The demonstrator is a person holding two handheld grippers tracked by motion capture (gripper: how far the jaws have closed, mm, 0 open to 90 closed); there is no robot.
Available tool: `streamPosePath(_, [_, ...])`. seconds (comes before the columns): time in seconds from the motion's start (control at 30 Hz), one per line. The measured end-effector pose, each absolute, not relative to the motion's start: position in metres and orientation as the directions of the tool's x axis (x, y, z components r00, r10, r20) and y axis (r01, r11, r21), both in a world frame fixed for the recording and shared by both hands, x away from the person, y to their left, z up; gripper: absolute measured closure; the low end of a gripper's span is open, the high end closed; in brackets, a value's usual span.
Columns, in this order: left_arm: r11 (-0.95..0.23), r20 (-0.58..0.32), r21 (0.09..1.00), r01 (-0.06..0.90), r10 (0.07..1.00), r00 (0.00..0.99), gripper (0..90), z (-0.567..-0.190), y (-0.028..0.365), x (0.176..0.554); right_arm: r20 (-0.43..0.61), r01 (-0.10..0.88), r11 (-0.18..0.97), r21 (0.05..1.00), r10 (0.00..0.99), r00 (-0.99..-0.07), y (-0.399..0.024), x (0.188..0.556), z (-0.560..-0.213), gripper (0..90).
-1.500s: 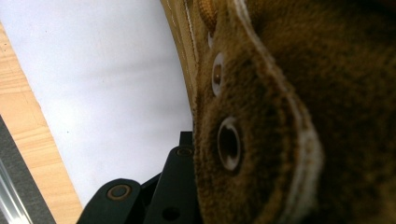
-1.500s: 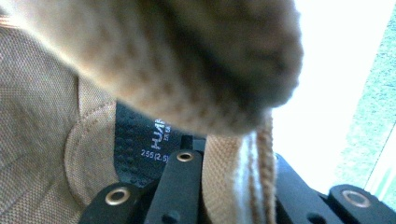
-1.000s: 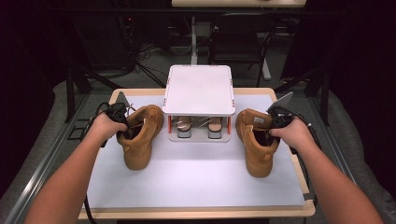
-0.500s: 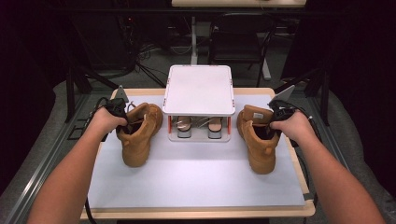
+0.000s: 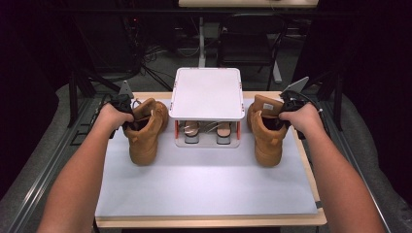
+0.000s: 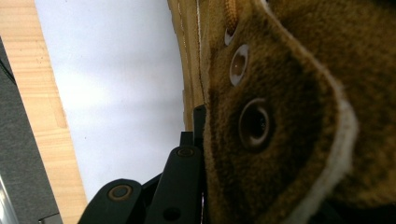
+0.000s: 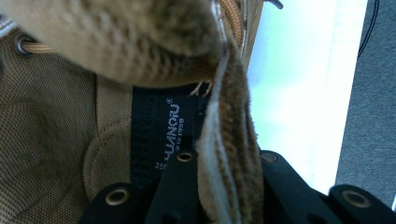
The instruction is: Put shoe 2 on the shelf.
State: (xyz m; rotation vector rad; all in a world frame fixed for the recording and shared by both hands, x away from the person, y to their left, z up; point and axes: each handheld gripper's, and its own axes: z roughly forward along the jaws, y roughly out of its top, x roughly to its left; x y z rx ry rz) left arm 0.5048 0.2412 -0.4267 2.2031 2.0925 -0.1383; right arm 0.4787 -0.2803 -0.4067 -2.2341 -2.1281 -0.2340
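- The person is gripping a tan boot with each tool: the left gripper [image 5: 127,112] is clamping the collar of the left boot [image 5: 144,133], and the right gripper [image 5: 281,112] is clamping the collar of the right boot [image 5: 266,136].
- In the left gripper view, the boot's collar edge [image 6: 280,140] is sitting pinched between the black jaws; in the right gripper view, the jaws are squeezing the collar wall [image 7: 229,168] from both sides.
- Both boots are sitting on the white mat [image 5: 204,189], one on each side of the small shoe rack [image 5: 208,94], near it but not touching it.
- A pair of shoes [image 5: 208,131] is already occupying the rack's lower shelf; the top shelf is lying bare.
- Judging from this, the grasp is done, and lifting and placing the boots on the rack is probably what is remaining.
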Motion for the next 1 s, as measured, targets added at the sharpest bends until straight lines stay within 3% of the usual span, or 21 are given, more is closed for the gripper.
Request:
streamPosePath(0.6, [0.035,-0.168,0.029,0.999,0.985,-0.03,86.4,-0.408,0.237,0.525,0.154,0.989,-0.11,0.094,0.984,0.094,-0.276,0.498,-0.393,85.6])
streamPosePath(1.0, [0.046,-0.173,0.054,0.997,0.984,-0.036,86.2,-0.383,0.238,0.523,0.147,0.983,-0.126,0.131,0.983,0.107,-0.269,0.499,-0.362,85.6])
